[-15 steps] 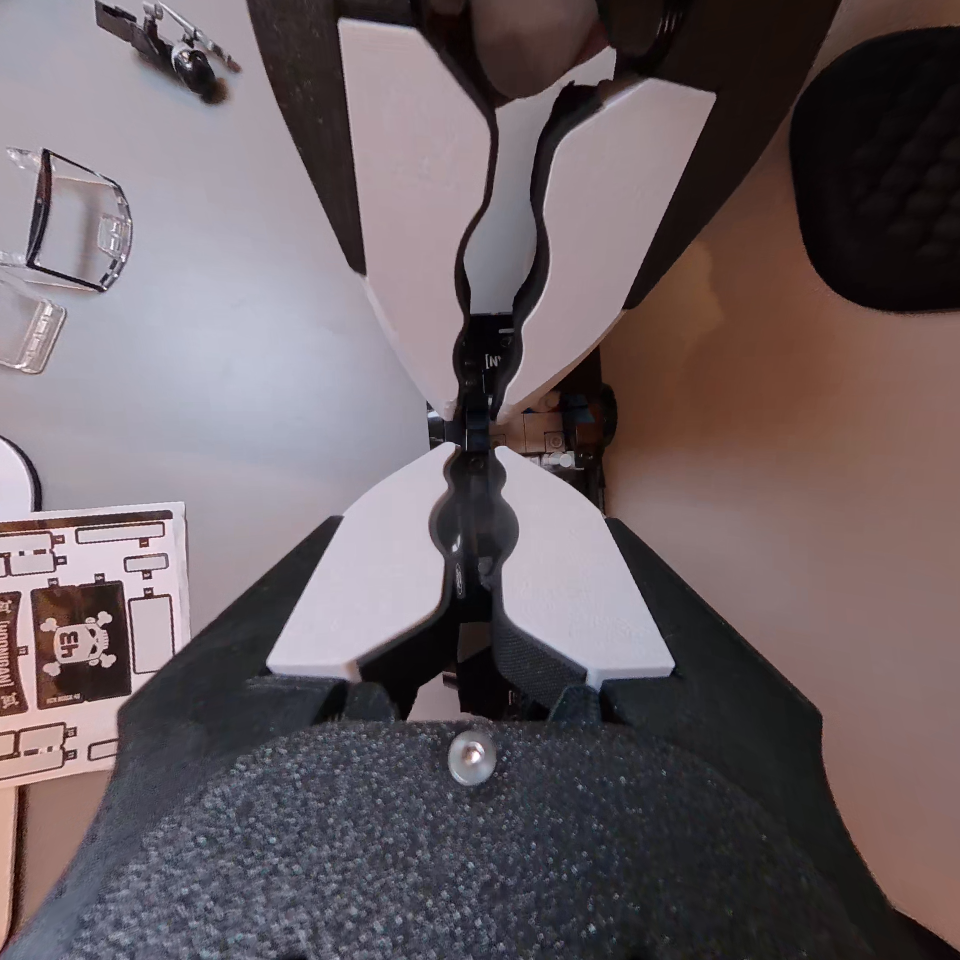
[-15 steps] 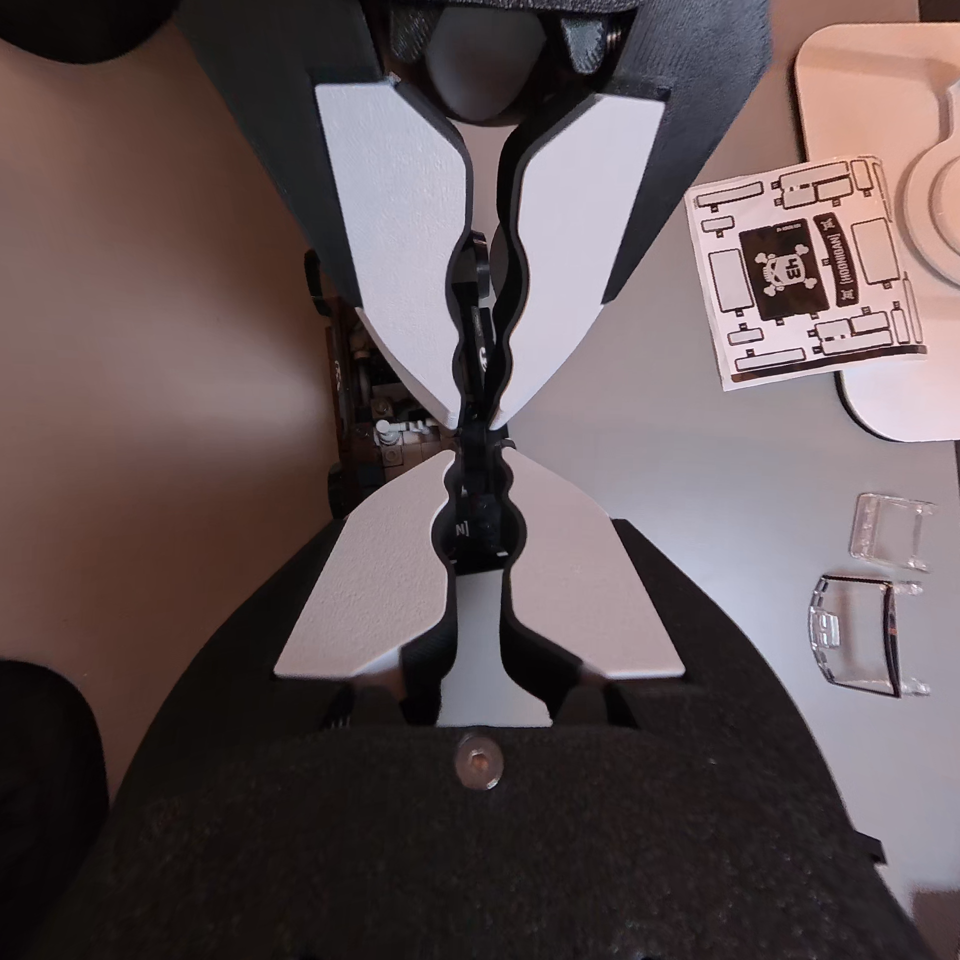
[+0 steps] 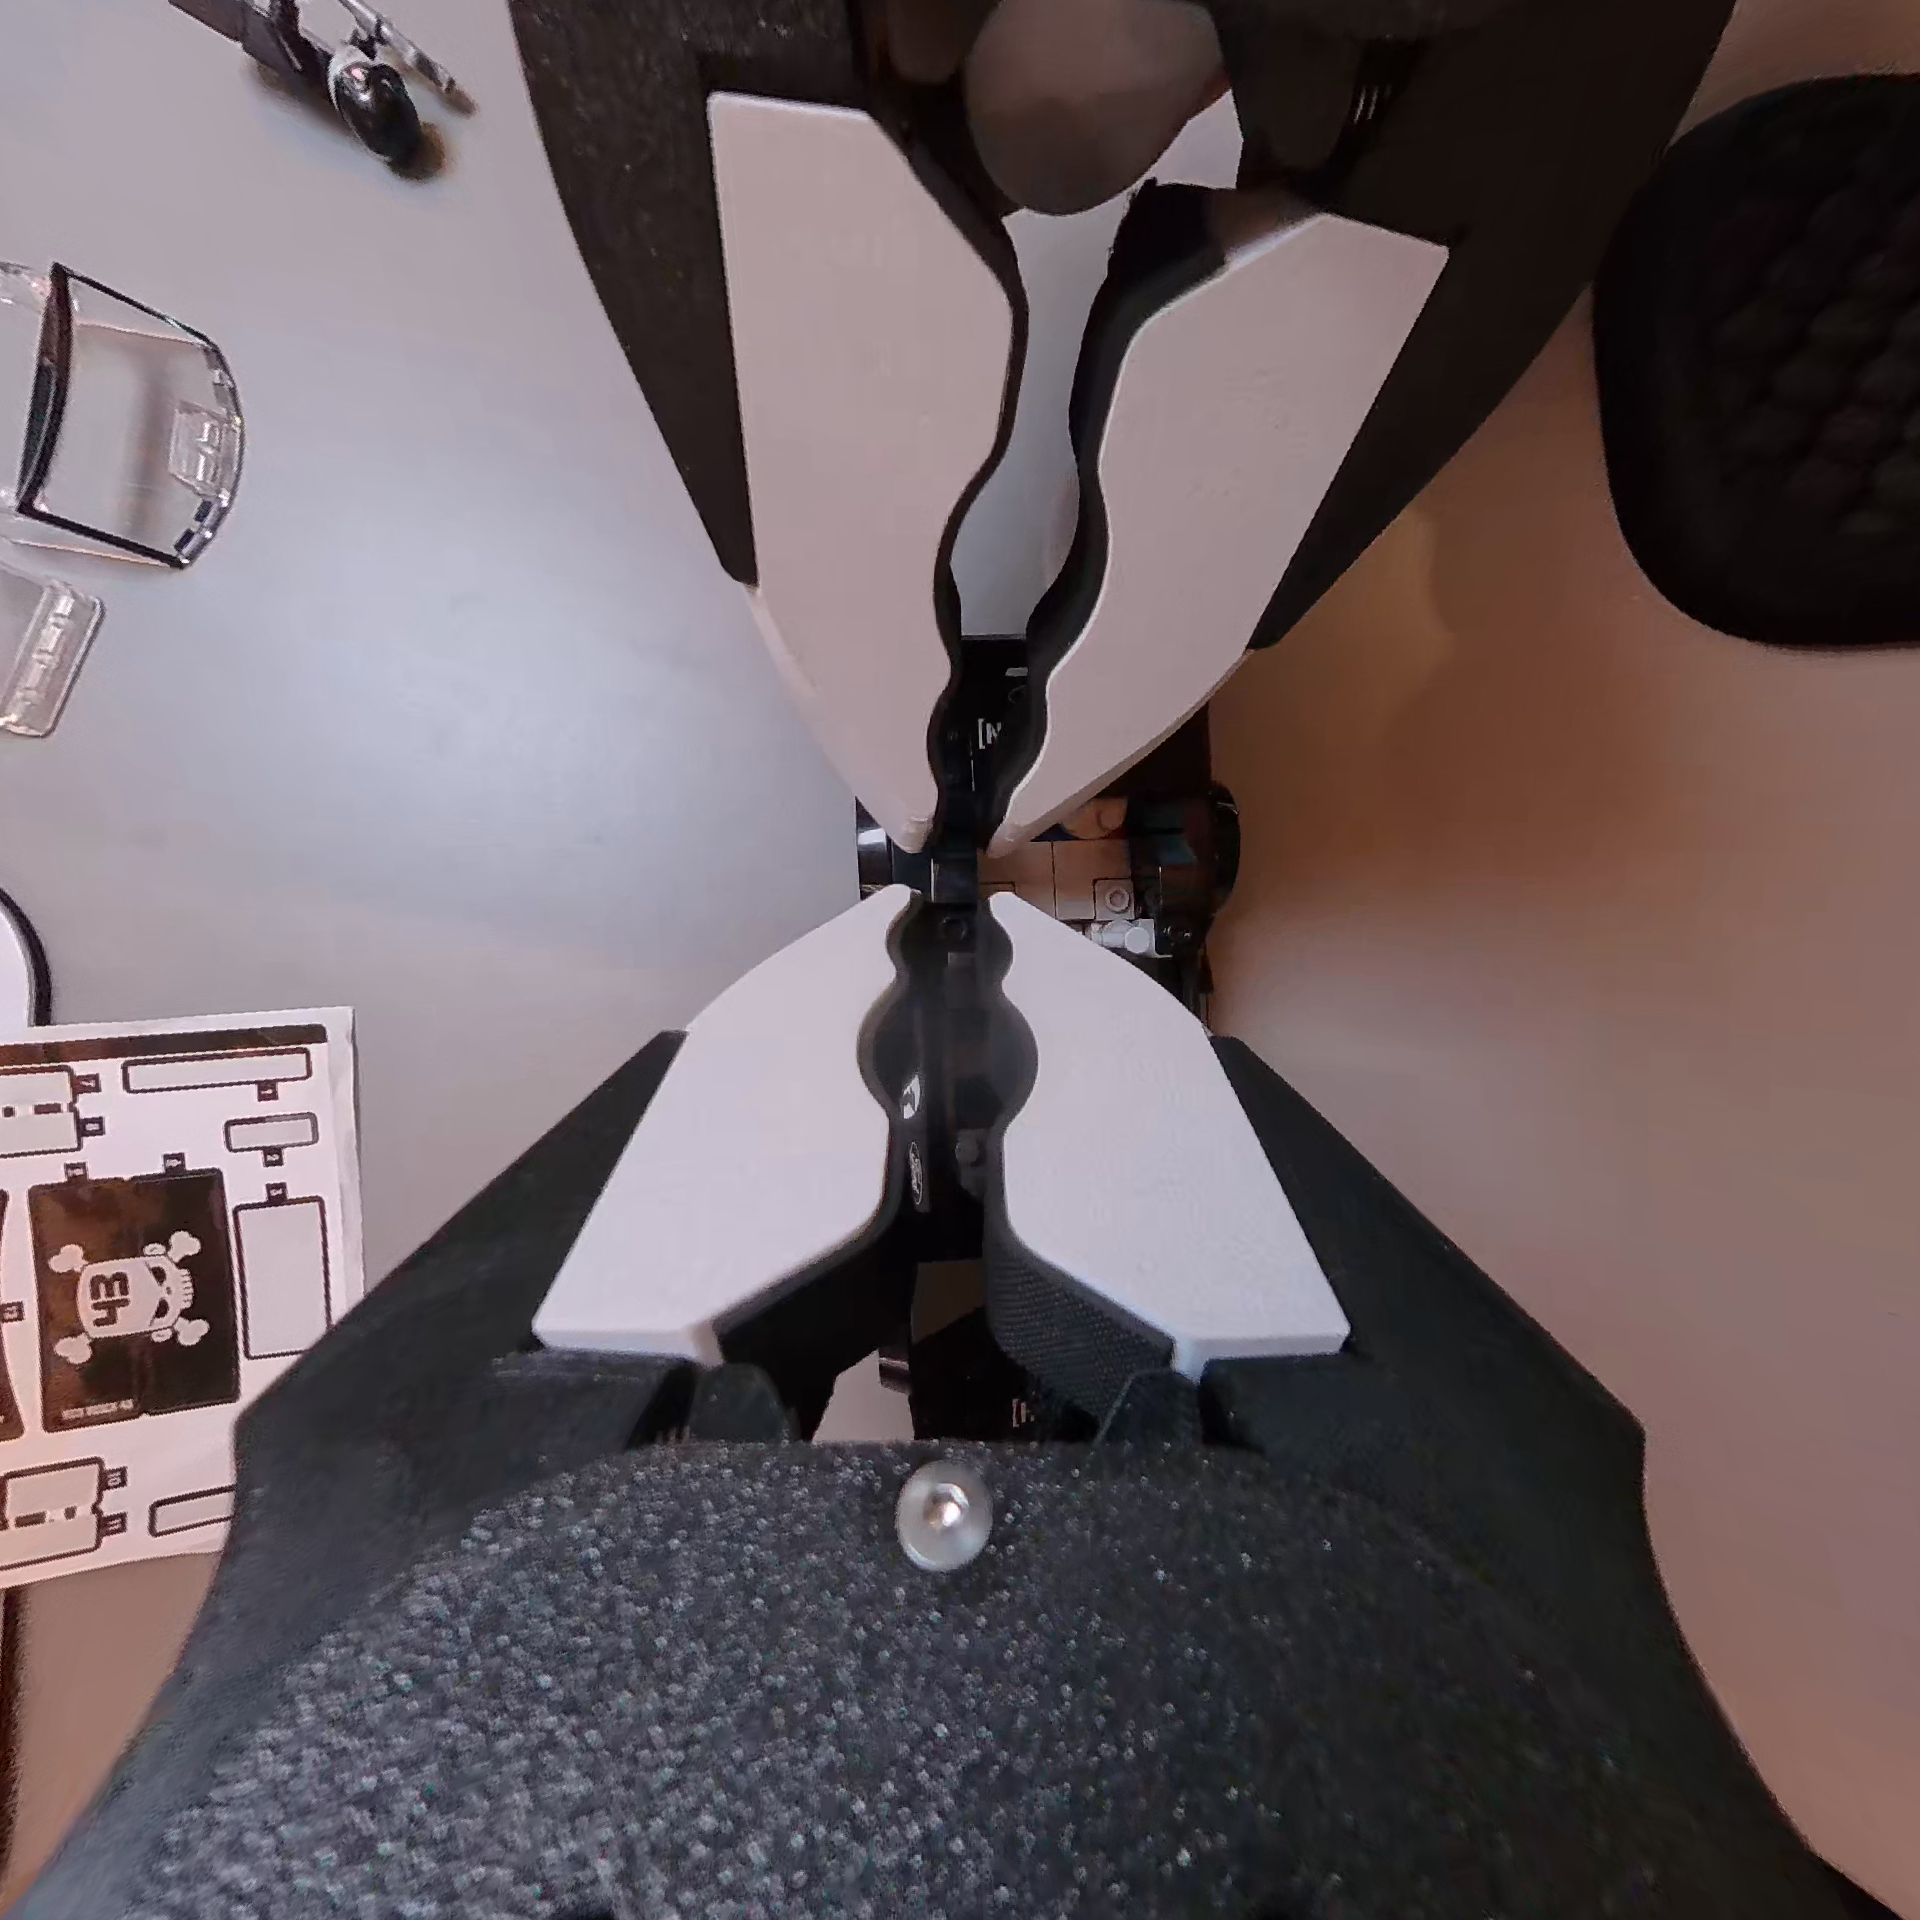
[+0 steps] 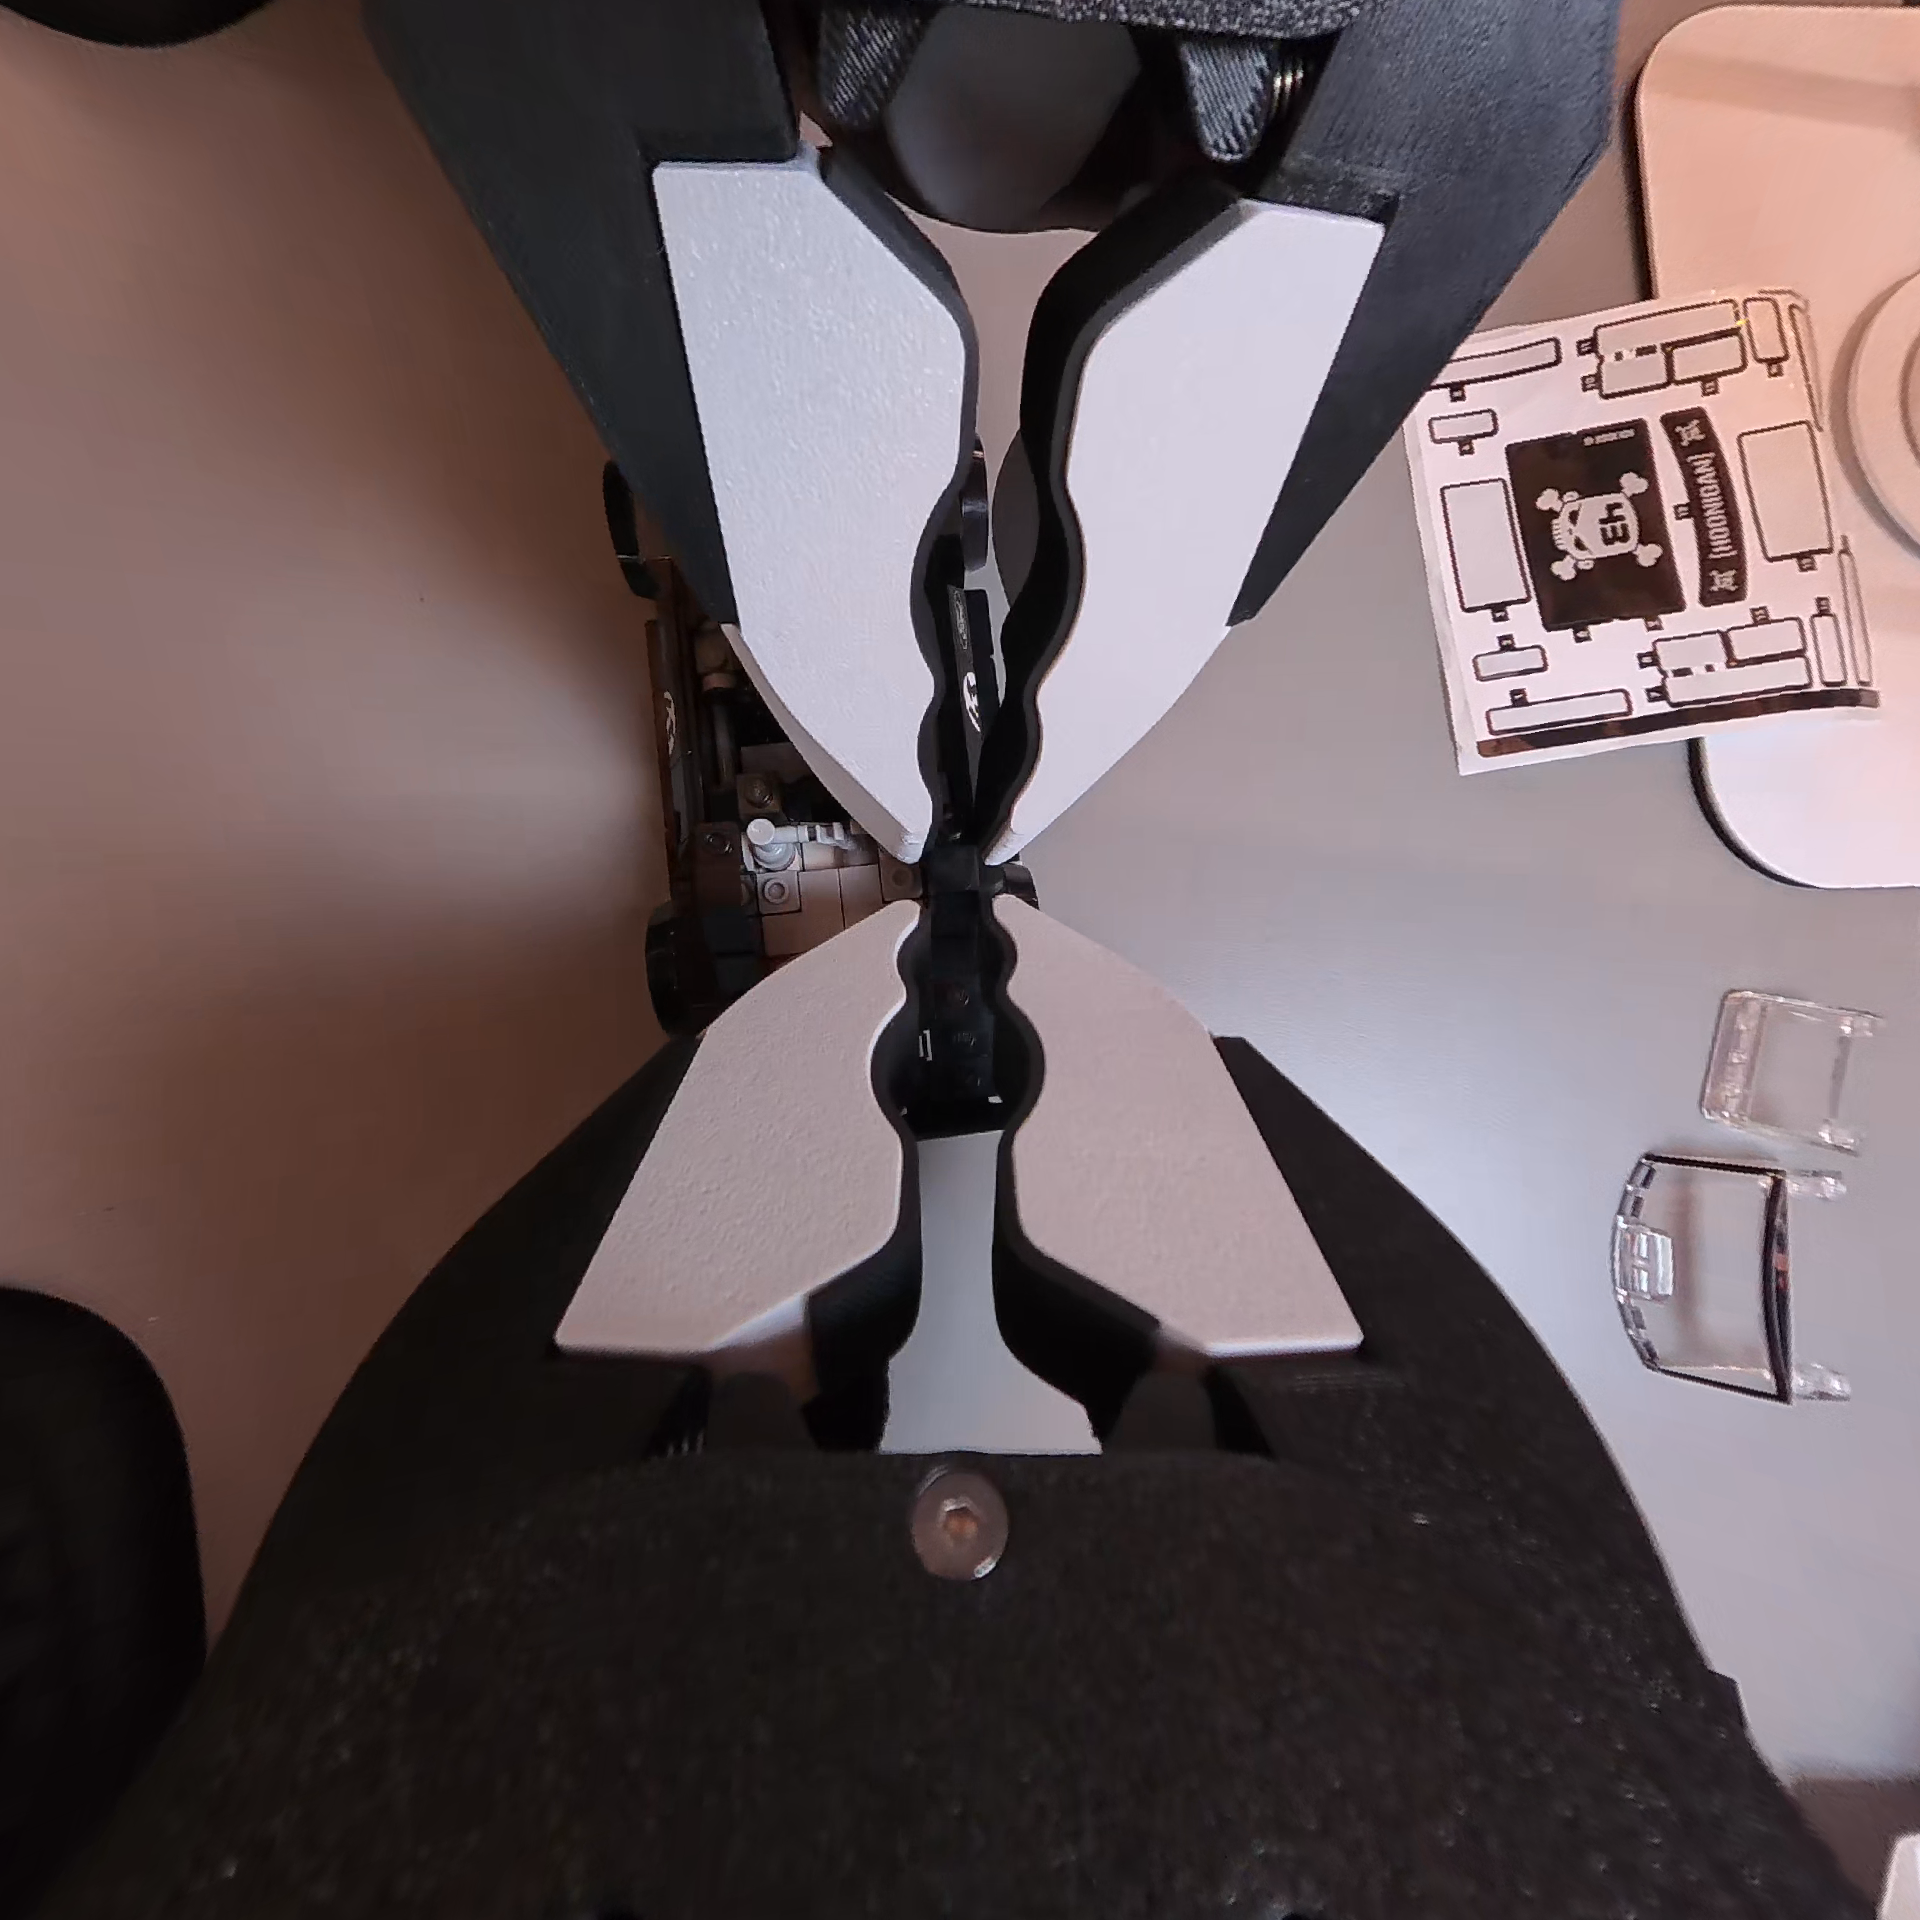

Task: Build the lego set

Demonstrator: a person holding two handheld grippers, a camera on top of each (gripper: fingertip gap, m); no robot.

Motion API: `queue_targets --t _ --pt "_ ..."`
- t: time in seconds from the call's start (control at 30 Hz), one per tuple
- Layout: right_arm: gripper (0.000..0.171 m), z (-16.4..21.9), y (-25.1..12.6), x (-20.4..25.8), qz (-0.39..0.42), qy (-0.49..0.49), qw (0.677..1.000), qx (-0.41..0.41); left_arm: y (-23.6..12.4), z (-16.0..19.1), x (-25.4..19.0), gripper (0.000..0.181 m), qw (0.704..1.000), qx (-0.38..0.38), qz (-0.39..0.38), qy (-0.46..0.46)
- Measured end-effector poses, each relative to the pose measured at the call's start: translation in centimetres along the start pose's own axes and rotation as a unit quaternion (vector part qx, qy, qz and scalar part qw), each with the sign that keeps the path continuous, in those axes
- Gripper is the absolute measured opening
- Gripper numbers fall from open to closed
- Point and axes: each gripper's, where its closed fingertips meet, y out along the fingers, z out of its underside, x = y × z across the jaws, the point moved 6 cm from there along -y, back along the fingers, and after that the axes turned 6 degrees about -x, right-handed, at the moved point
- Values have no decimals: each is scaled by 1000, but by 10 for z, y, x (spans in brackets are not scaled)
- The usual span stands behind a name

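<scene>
My left gripper (image 3: 951, 906) and my right gripper (image 4: 961, 916) face each other tip to tip above the grey table's edge. Each is shut on a black lego part (image 3: 951, 1039) (image 4: 956, 1029). The two black parts meet in the small gap between the fingertips (image 3: 951, 868). In each view the other gripper comes in from the top, also shut on its black part. Below and behind the tips lies a partly built black and grey lego car (image 3: 1132, 894) (image 4: 727, 852), mostly hidden by the fingers.
A sticker sheet (image 3: 166, 1278) (image 4: 1642, 540) lies on the table. Near it are two clear windscreen pieces (image 3: 125, 416) (image 4: 1704, 1278) (image 4: 1777, 1070), a small black and chrome part (image 3: 353, 73) and a white pad (image 4: 1818, 810). A black cushion (image 3: 1766, 364) lies beyond the table edge. My two grippers' fingertips are within a few centimetres of each other.
Hardly anything: the views have shifted very slightly. Both grippers stay shut, tip to tip, on the black parts.
</scene>
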Motion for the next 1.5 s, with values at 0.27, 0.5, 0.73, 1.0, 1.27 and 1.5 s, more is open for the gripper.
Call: queue_targets --t 0.27,0.5,0.73,1.0,1.27,1.5 --pt "7 -1 2 0 5 -5 1000 -8 -4 0 0 9 1000 -9 -2 -7" --pt "7 1 2 1 8 1 1000 -25 -3 1 -1 8 1000 -6 -2 -5" --pt "11 2 -1 2 -12 33 999 -27 -1 -2 -2 8 1000 16 -2 2" --pt "13 7 -11 0 -8 24 1000 -17 2 -2 -2 8 1000 30 1 9" --pt "6 5 -4 0 6 1 1000 -7 -2 -4 0 8 999 39 6 13" --pt "4 5 1 2 8 -1 1000 1 -5 -3 1 8 999 38 14 12"
